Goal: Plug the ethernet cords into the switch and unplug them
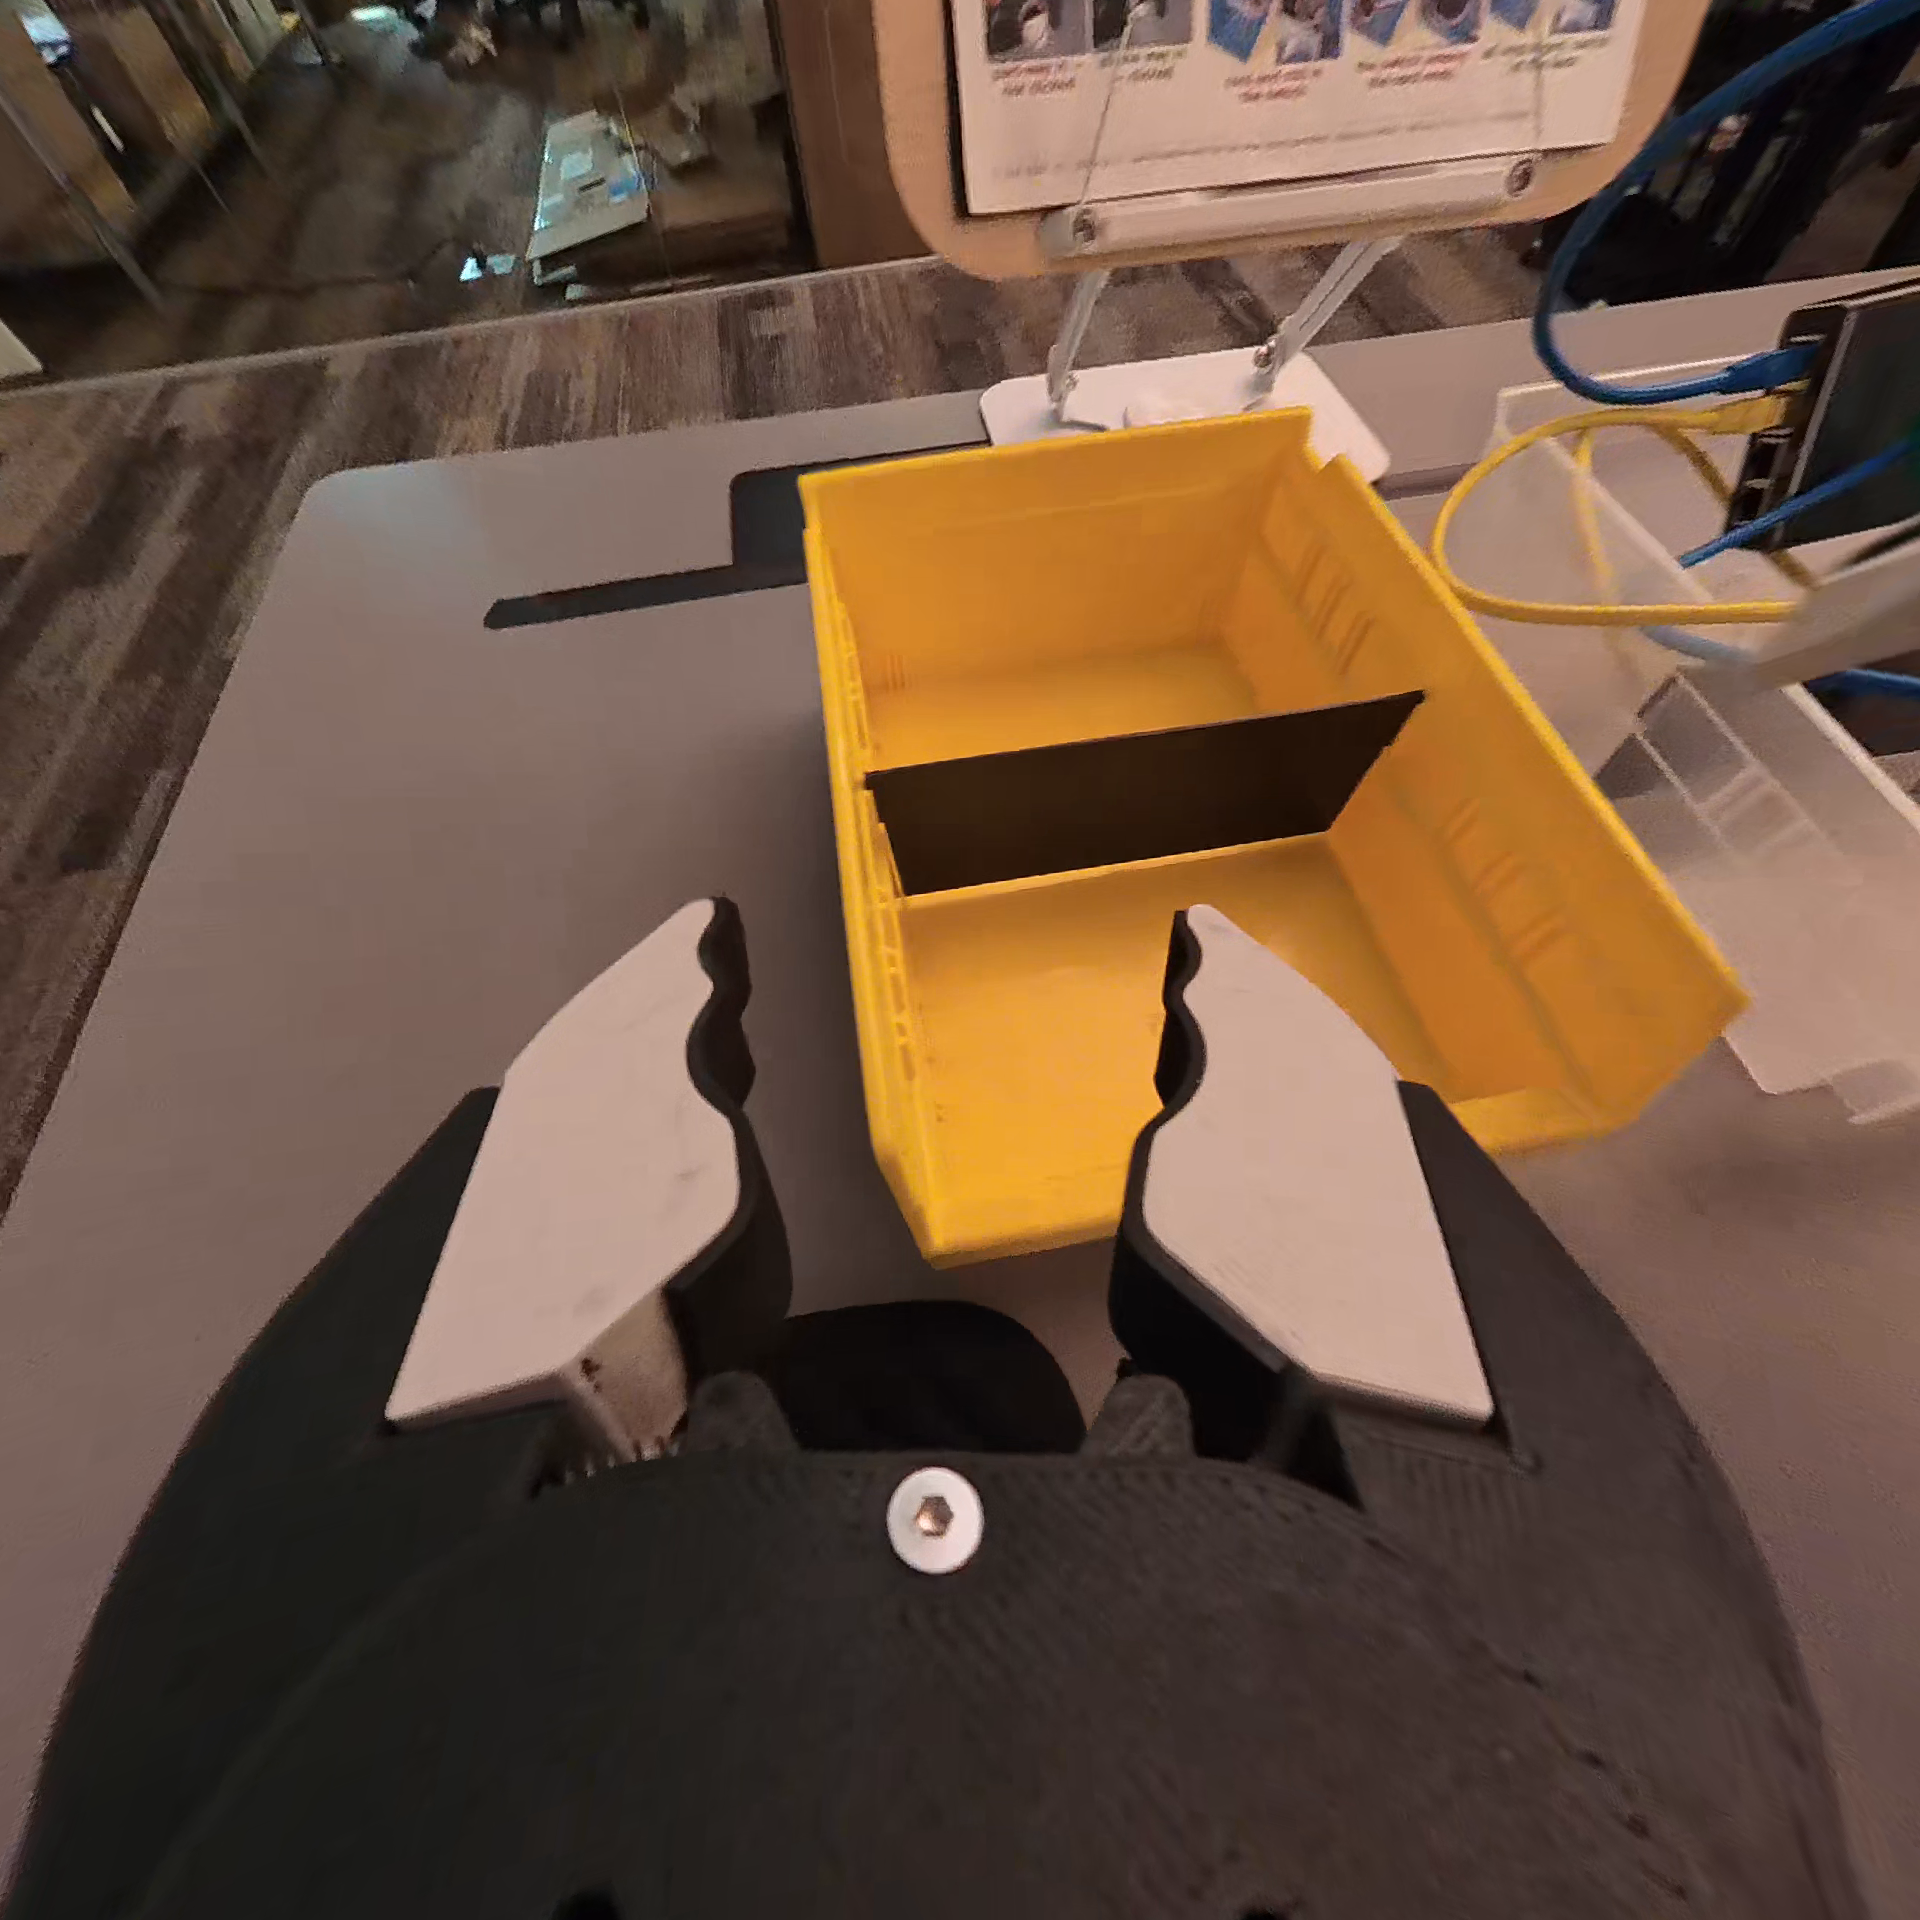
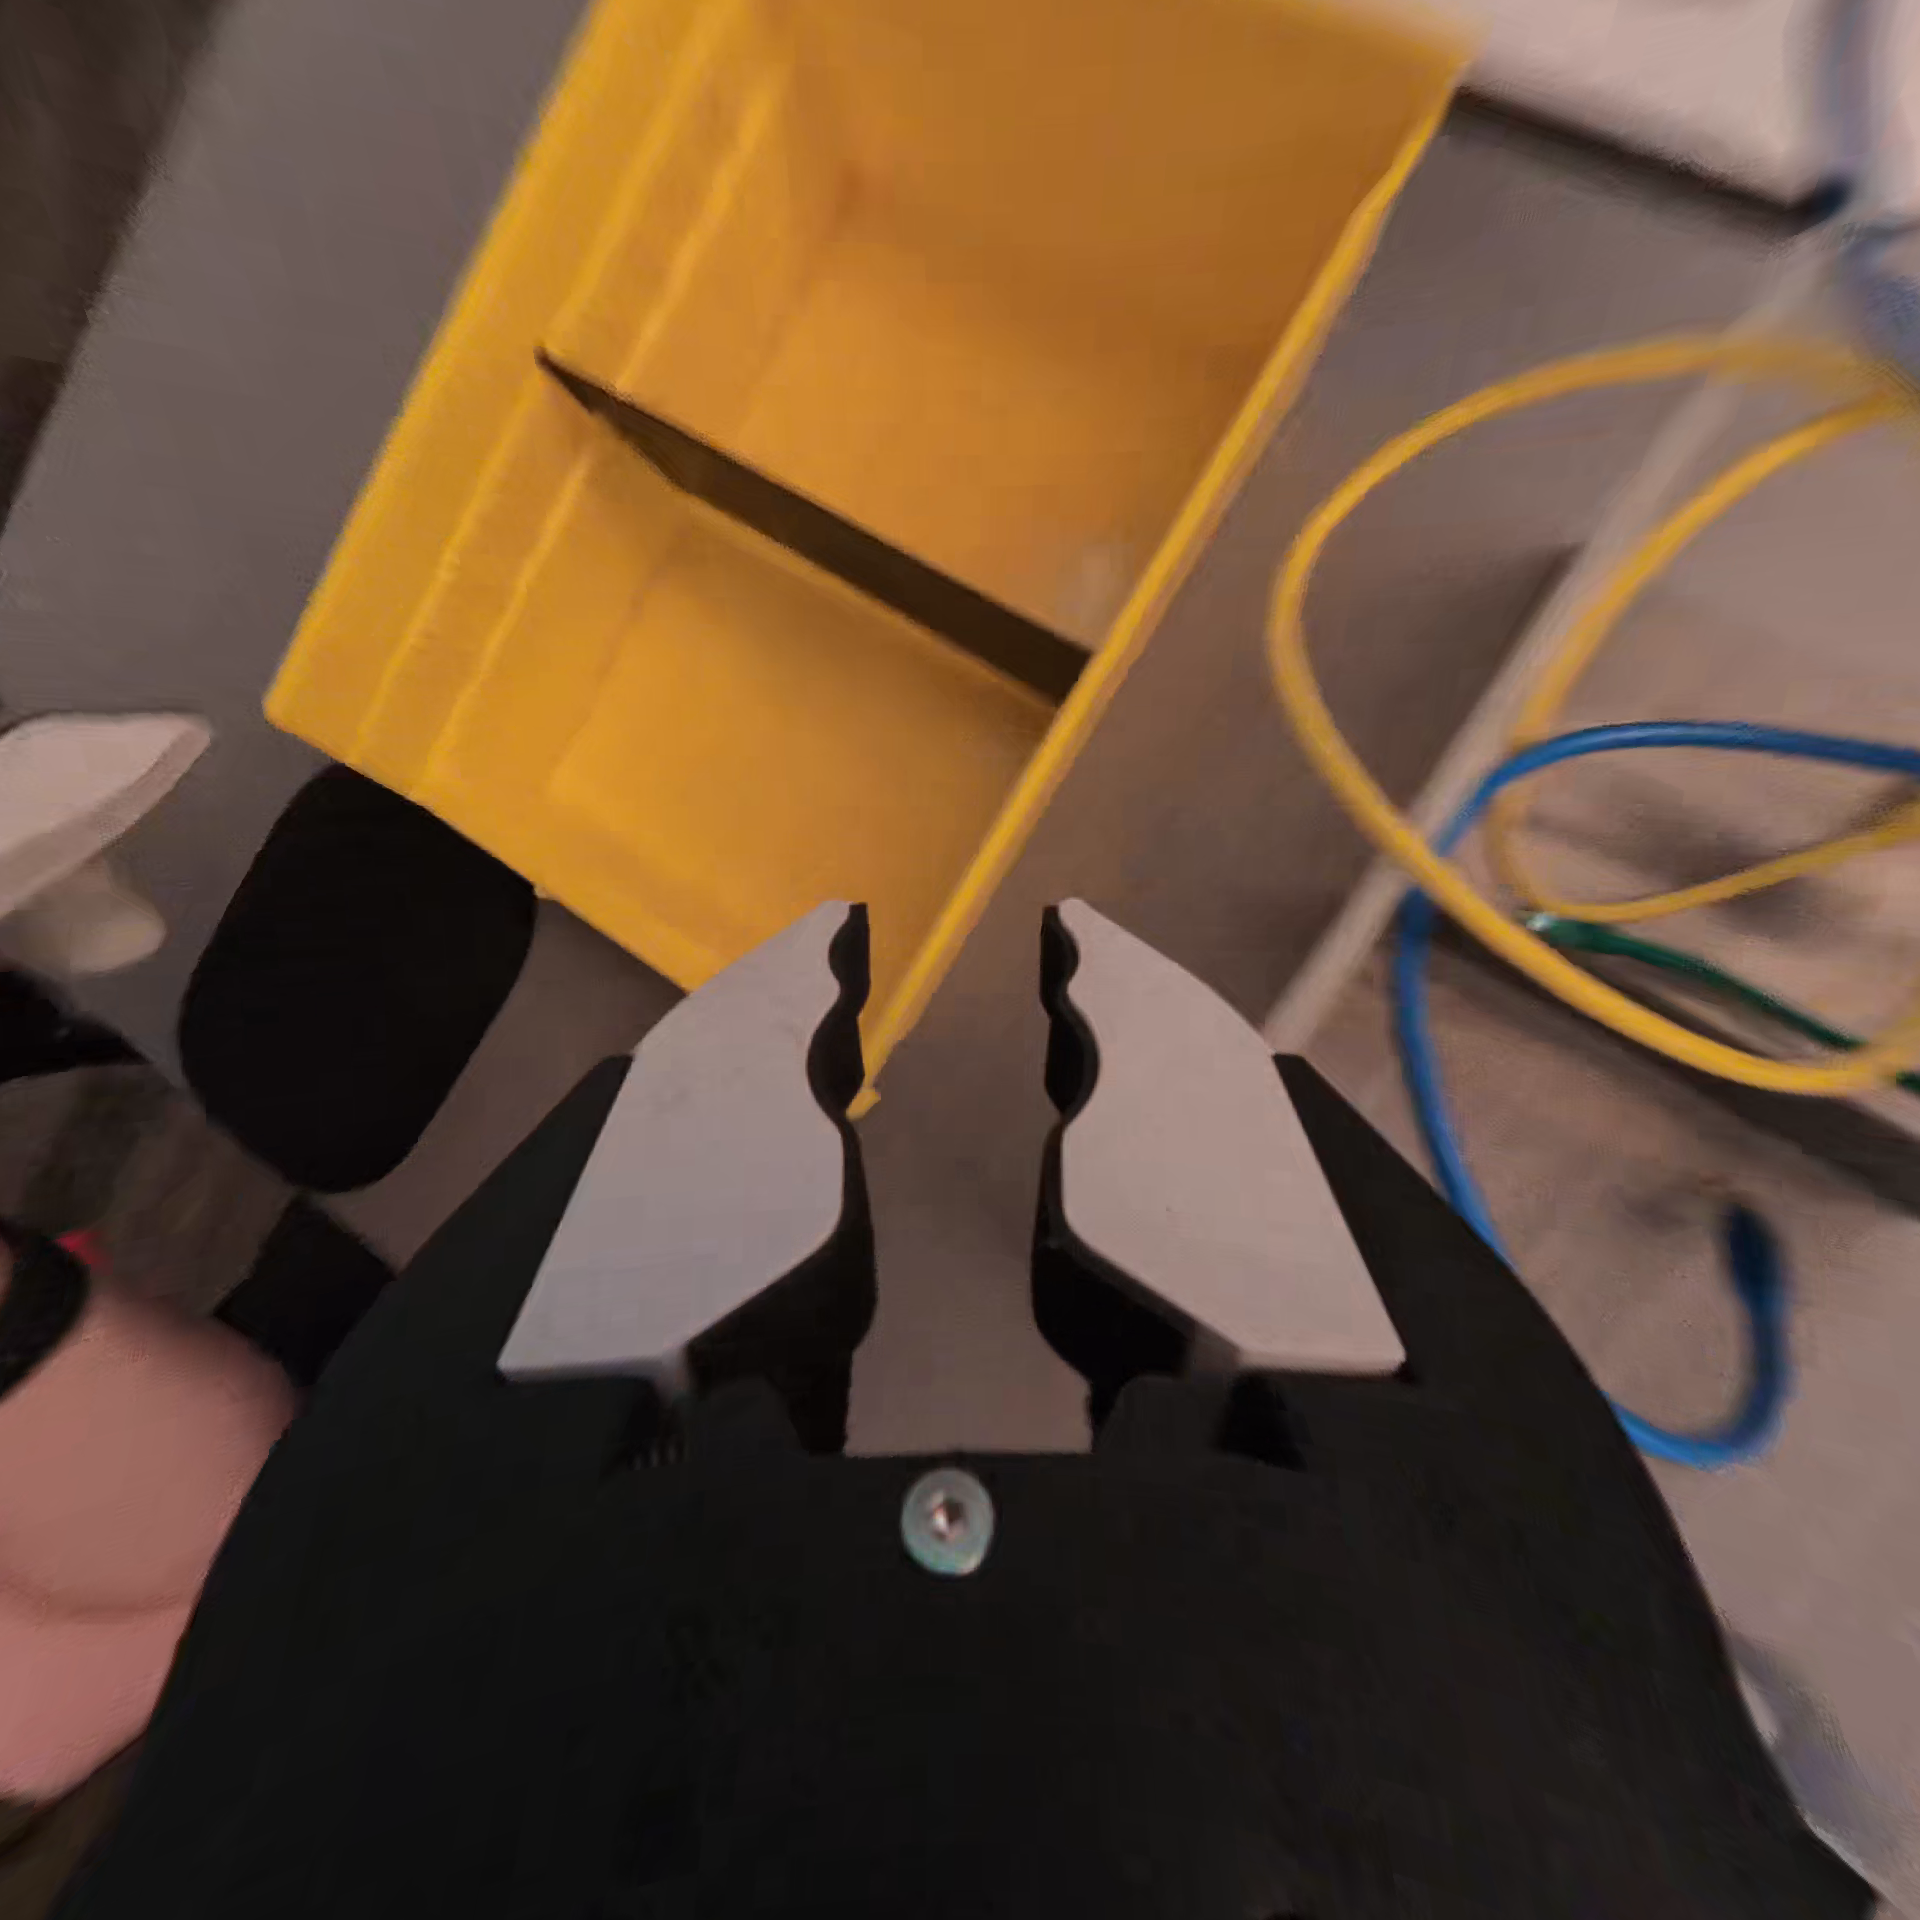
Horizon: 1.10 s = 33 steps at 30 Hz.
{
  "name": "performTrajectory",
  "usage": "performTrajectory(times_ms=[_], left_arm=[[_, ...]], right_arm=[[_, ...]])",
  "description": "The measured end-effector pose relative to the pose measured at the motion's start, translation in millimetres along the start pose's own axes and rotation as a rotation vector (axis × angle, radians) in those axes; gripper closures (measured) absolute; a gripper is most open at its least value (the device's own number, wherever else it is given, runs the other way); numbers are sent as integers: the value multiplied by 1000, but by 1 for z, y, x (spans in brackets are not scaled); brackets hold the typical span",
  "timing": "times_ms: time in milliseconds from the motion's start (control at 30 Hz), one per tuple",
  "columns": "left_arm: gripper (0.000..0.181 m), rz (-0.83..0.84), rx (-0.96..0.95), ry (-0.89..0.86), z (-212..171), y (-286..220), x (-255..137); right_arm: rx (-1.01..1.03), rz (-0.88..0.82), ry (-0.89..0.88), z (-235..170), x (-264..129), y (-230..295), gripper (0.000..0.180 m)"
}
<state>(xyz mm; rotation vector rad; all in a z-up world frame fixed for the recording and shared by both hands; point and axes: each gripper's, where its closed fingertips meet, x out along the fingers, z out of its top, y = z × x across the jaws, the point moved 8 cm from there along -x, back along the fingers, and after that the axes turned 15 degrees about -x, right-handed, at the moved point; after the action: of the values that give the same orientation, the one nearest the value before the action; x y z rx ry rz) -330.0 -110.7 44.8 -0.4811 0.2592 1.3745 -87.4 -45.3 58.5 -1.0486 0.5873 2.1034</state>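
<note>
A black switch (image 1: 1829, 416) stands at the far right edge of the left wrist view, with a yellow cord (image 1: 1496, 582) and blue cords (image 1: 1621, 208) running to it. My left gripper (image 1: 956, 925) is open and empty, above the near left corner of a yellow bin (image 1: 1039, 540). My right gripper (image 2: 954, 920) is open and empty, just over the near corner of the yellow bin (image 2: 831, 260). To its right lie a yellow cord (image 2: 1351, 478), a blue cord (image 2: 1455, 1195) with a loose plug end (image 2: 1756, 1288), and a green cord (image 2: 1683, 971).
The bin has a black divider (image 1: 1132, 810) across its middle and is empty. A clear plastic tray (image 1: 1766, 810) holds the cords. A stand with an instruction sheet (image 1: 1278, 104) stands behind the bin. A hand (image 2: 94, 1558) and the other gripper's handle (image 2: 343, 977) show at the left.
</note>
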Motion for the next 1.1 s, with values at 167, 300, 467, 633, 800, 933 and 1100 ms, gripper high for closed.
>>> performTrajectory(times_ms=[167,300,467,633,800,933,1100], left_arm=[[104,-31,27,9,-2,-11,-9],[105,-36,26,-11,0,-13,-13],[104,5,38,-7,1,-7,-15],[101,19,13,-33,4,2,-21],[96,-5,-26,-114,13,4,-50],[91,-4,-36,-239,28,2,-93],[88,-36,-44,-292,36,-2,-126]], right_arm=[[154,17,277,7,65,-7,132],[272,65,329,7,95,-6,140],[328,66,437,-11,122,-12,165],[279,20,475,-12,124,-19,175],[282,46,475,-10,121,-25,176],[293,116,458,1,112,-22,175],[315,224,386,26,81,-20,175]])
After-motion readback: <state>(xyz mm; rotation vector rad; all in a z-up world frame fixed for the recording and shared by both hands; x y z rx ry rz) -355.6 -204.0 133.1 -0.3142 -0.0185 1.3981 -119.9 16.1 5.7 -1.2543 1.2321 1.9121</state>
